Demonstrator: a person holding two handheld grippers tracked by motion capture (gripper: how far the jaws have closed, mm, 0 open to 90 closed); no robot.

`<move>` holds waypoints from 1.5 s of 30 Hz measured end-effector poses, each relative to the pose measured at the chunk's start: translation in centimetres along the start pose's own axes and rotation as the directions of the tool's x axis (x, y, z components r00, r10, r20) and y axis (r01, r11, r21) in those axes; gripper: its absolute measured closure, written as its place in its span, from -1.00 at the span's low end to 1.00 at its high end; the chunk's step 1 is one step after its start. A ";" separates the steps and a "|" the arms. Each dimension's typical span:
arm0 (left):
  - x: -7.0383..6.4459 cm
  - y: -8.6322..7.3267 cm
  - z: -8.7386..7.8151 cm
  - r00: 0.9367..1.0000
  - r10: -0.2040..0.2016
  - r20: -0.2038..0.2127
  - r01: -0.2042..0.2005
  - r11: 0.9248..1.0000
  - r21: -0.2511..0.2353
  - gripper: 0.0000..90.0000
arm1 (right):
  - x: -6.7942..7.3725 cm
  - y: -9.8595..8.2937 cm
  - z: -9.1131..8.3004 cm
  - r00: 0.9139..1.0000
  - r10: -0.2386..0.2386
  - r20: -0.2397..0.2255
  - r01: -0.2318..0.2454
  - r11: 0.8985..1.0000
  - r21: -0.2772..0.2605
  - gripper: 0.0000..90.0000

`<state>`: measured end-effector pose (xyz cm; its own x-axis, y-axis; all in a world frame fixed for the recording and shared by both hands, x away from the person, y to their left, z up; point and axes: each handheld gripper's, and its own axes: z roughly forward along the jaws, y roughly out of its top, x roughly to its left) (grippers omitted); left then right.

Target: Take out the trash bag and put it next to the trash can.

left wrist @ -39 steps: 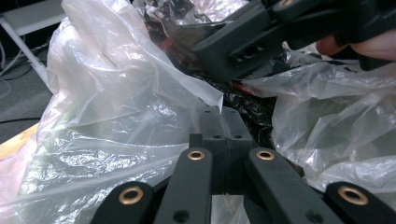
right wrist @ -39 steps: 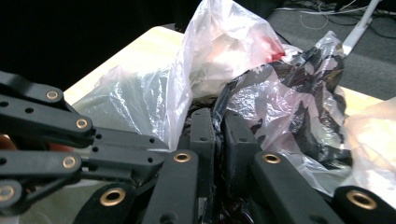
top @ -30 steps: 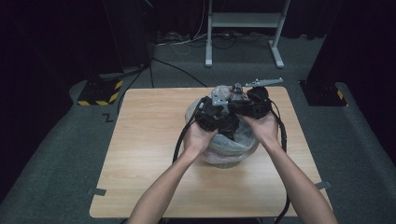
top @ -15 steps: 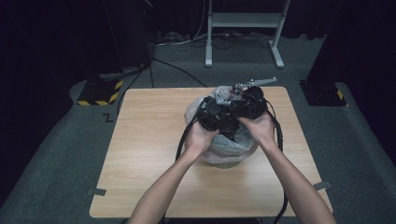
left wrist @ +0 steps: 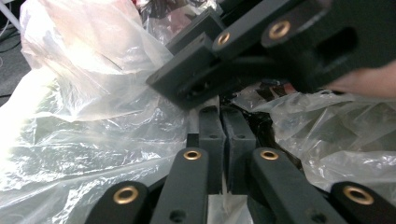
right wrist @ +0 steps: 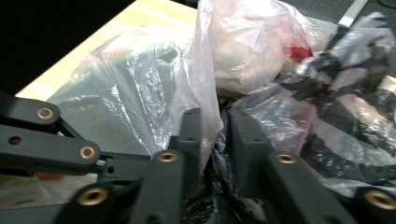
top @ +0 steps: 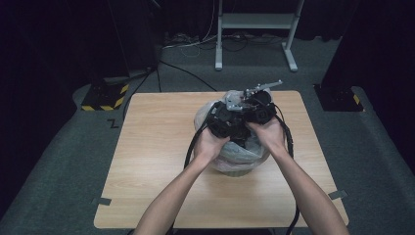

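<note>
Dark room, grey carpet floor, pale wooden table (top: 147, 161) with a clear crumpled plastic bag (top: 244, 156) bulging on its far middle part. Both hands sit on top of the bag, close together, each with a black gripper. Left gripper (left wrist: 227, 126): jaws nearly together, only a thin slit between them, tips pushed in among the bag's folds; cannot tell whether film is pinched between them. Right gripper (right wrist: 217, 123): jaws a narrow gap apart, a fold of clear film lying in that gap, dark crumpled contents below. Left gripper view has the right gripper's black linkage crossing just above its jaws. Red-and-white item (right wrist: 261, 46) inside the bag, blurred
</note>
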<state>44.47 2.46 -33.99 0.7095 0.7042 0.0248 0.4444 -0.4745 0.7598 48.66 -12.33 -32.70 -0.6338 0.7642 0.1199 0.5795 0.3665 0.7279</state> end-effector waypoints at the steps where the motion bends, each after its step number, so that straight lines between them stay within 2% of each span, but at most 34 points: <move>1: 0.0 0.0 0.0 1.000 0.001 0.000 -0.001 1.000 -0.001 0.91 | 0.0 0.0 0.0 1.000 0.000 0.001 0.000 1.000 0.003 0.81; 7: 0.0 -0.3 -0.3 1.000 -0.004 0.014 0.004 0.999 -0.034 0.75 | 0.0 -0.1 0.1 1.000 -0.015 0.008 0.015 1.000 0.006 0.97; 11: 0.0 -0.8 -0.9 0.999 -0.019 0.033 0.022 0.995 -0.097 0.41 | 0.1 -0.1 -0.1 1.000 -0.017 0.006 0.017 1.000 0.003 0.99; 15: 0.3 -1.6 -2.0 0.999 -0.043 0.024 0.046 0.984 -0.174 0.09 | 0.2 -0.1 -0.5 1.000 -0.026 0.003 0.026 1.000 -0.010 0.99; 18: 1.1 -2.2 -2.7 0.995 -0.094 0.028 0.098 0.971 -0.219 -0.04 | 0.2 0.1 -0.9 0.999 -0.038 0.006 0.038 0.999 -0.018 0.99; 19: 1.1 -2.2 -2.7 0.995 -0.094 0.028 0.098 0.971 -0.219 -0.09 | 0.2 0.1 -1.1 0.999 -0.041 0.006 0.041 0.999 -0.020 1.00; 20: 1.5 -2.5 -3.1 0.993 -0.115 0.034 0.120 0.964 -0.238 -0.12 | 0.2 0.2 -1.2 0.999 -0.044 0.007 0.044 0.999 -0.026 1.00; 22: 1.9 -2.8 -3.5 0.990 -0.133 0.041 0.139 0.957 -0.254 -0.17 | 0.3 0.3 -1.5 0.999 -0.047 0.009 0.047 0.998 -0.036 1.00; 24: 2.2 -3.1 -3.9 0.989 -0.142 0.031 0.145 0.950 -0.275 -0.21 | 0.3 0.4 -1.7 0.998 -0.056 0.011 0.056 0.998 -0.042 1.00; 25: 2.2 -3.1 -3.9 0.989 -0.142 0.031 0.145 0.950 -0.275 -0.22 | 0.3 0.4 -1.8 0.998 -0.054 0.011 0.055 0.998 -0.040 1.00; 26: 2.5 -3.4 -4.3 0.988 -0.155 0.027 0.156 0.944 -0.292 -0.24 | 0.4 0.4 -1.9 0.998 -0.054 0.011 0.055 0.998 -0.039 1.00; 28: 2.9 -3.7 -4.7 0.985 -0.170 0.010 0.164 0.935 -0.313 -0.32 | 0.4 0.5 -2.0 0.998 -0.061 0.010 0.062 0.997 -0.045 1.00; 30: 3.3 -4.0 -5.1 0.982 -0.186 -0.005 0.175 0.930 -0.325 -0.38 | 0.5 0.6 -2.3 0.998 -0.066 0.011 0.066 0.997 -0.050 1.00; 31: 3.3 -4.0 -5.1 0.982 -0.186 -0.005 0.175 0.930 -0.325 -0.39 | 0.6 0.6 -2.5 0.997 -0.070 0.013 0.070 0.996 -0.051 1.00; 32: 3.7 -4.3 -5.4 0.979 -0.205 -0.010 0.190 0.923 -0.333 -0.40 | 0.6 0.7 -2.6 0.997 -0.075 0.015 0.076 0.996 -0.056 1.00; 33: 3.9 -4.5 -5.5 0.977 -0.212 -0.014 0.195 0.921 -0.337 -0.41 | 0.7 0.7 -2.8 0.997 -0.074 0.016 0.075 0.996 -0.057 1.00; 36: 4.5 -5.1 -5.9 0.973 -0.231 -0.027 0.209 0.918 -0.336 -0.43 | 0.8 0.9 -3.3 0.997 -0.078 0.013 0.079 0.994 -0.071 1.00; 37: 4.7 -5.4 -6.0 0.970 -0.241 -0.032 0.216 0.915 -0.341 -0.43 | 0.8 0.9 -3.5 0.997 -0.080 0.010 0.081 0.994 -0.075 1.00; 40: 5.2 -6.3 -6.3 0.965 -0.254 -0.068 0.217 0.916 -0.338 -0.43 | 0.9 1.1 -3.9 0.996 -0.087 0.008 0.087 0.993 -0.083 1.00; 42: 5.6 -6.9 -6.4 0.962 -0.263 -0.076 0.223 0.915 -0.335 -0.43 | 1.0 1.2 -4.2 0.996 -0.091 0.004 0.091 0.992 -0.091 1.00; 44: 6.0 -7.5 -6.6 0.956 -0.280 -0.084 0.237 0.911 -0.339 -0.43 | 1.1 1.2 -4.3 0.995 -0.098 0.002 0.097 0.991 -0.094 1.00; 45: 6.0 -7.5 -6.6 0.956 -0.280 -0.084 0.237 0.911 -0.339 -0.43 | 1.0 1.2 -4.4 0.995 -0.098 -0.001 0.097 0.991 -0.094 1.00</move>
<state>41.83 13.75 -35.29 0.5082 0.8507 -0.1340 0.3873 -0.0868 0.9178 46.42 -13.45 -28.69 -0.6878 0.7243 0.0487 0.4643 0.3874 0.7965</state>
